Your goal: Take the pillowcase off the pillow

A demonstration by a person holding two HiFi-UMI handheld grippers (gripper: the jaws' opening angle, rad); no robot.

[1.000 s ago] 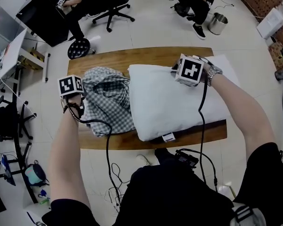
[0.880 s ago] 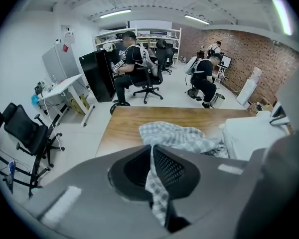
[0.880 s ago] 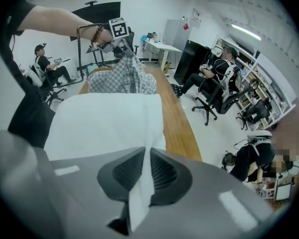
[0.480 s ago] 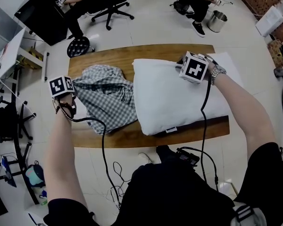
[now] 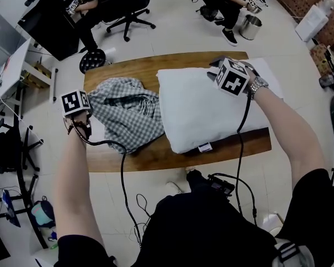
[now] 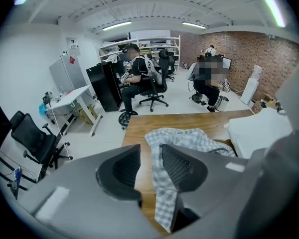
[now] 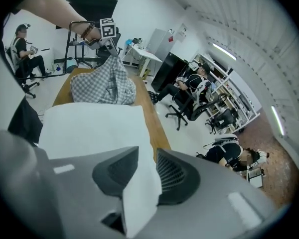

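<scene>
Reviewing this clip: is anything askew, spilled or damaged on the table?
Nothing is spilled or damaged. The white pillow lies askew, its far right corner jutting past the end of the wooden table. The checked pillowcase sits crumpled at the left.

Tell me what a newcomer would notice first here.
A plump white pillow lies bare on the right half of the brown wooden table, with the crumpled grey-and-white checked pillowcase beside it on the left, already off. Both pairs of jaws have just been opening: the left gripper around a fold of pillowcase, the right gripper around a pillow corner.
</scene>
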